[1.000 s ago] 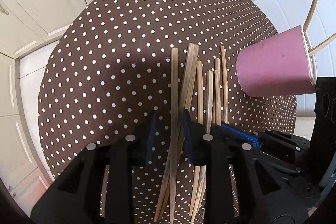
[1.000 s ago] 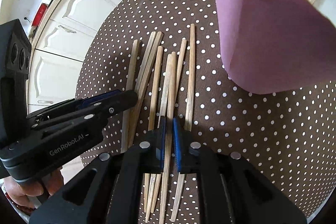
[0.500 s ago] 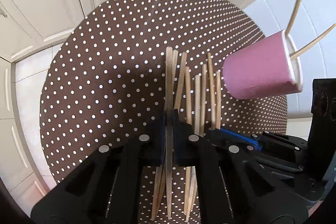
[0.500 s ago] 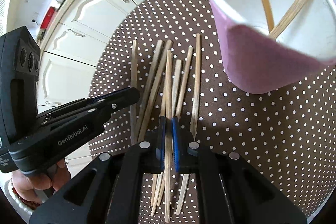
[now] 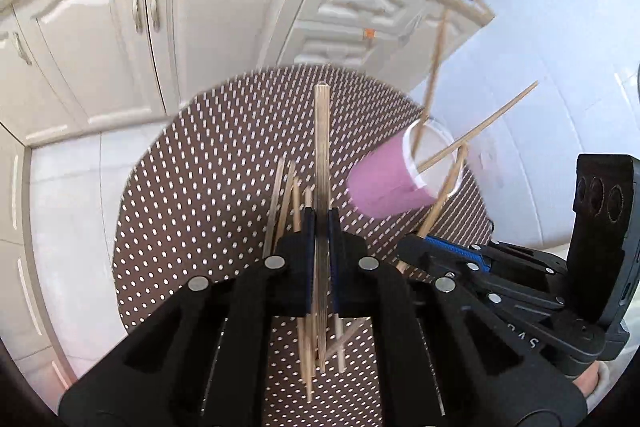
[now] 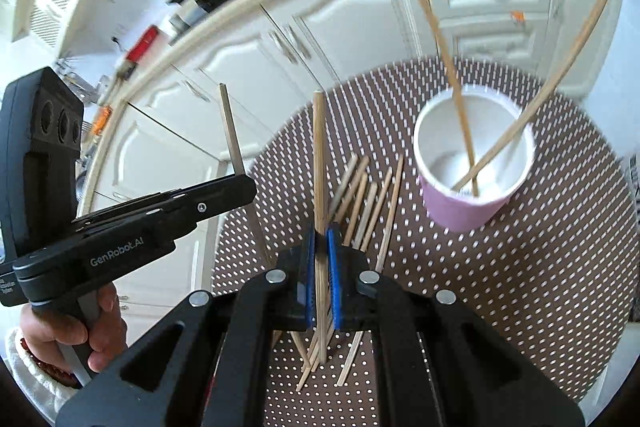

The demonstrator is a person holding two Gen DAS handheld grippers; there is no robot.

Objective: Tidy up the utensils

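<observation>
In the left wrist view, a grey-toned chopstick (image 5: 321, 163) is clamped between the closed jaws of the left gripper (image 5: 320, 227), its long axis pointing forward and up off the dotted table (image 5: 192, 195). In the right wrist view, a tan chopstick (image 6: 319, 163) is pinched by the right gripper (image 6: 319, 239), lifted above the loose chopsticks (image 6: 368, 203), left of the pink cup (image 6: 464, 211).

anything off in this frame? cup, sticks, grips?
Nothing stands out. Cup stands upright on the table with two chopsticks leaning in it. Each tongs, left and right, holds one stick. Loose pile lies roughly parallel.
</observation>
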